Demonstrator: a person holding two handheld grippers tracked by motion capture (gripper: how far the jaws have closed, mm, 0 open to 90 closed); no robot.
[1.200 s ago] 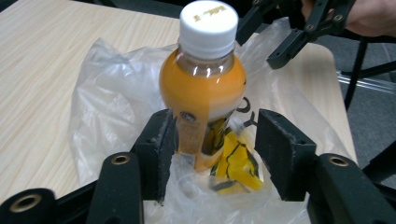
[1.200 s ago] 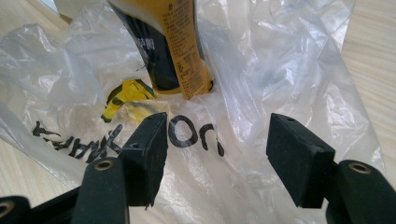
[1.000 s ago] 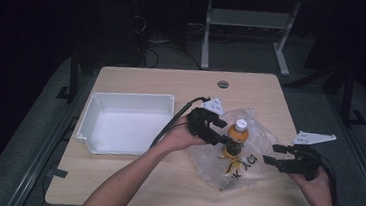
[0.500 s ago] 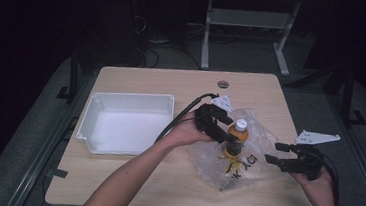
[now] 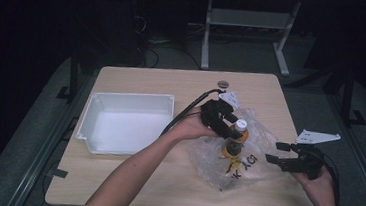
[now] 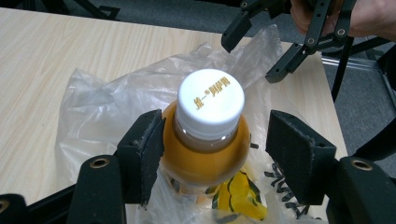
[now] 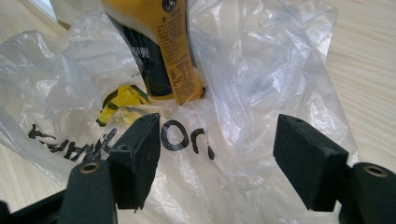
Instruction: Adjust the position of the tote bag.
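Observation:
A bottle (image 5: 234,143) of orange drink with a white cap (image 6: 211,103) stands upright on a crumpled clear plastic bag (image 5: 253,162) printed in black and yellow. My left gripper (image 5: 234,130) reaches in from the left at the bottle's neck. In the left gripper view its jaws (image 6: 215,158) flank the bottle (image 6: 205,149): one pad touches the shoulder and the other stands off with a gap. They have just been closing a little. My right gripper (image 5: 274,152) is open at the bag's right edge, with its jaws (image 7: 217,158) wide over the plastic (image 7: 261,70) and the bottle's label (image 7: 159,37) beyond.
A white tray (image 5: 131,97) sits empty on the left of the wooden table (image 5: 139,179). A small round grommet (image 5: 223,84) marks the far edge. The right table edge lies close to my right hand. A metal frame stands on the dark floor beyond.
My left gripper has edged to the right, in around the bottle's neck. The bottle, the bag and my right gripper stay where they were.

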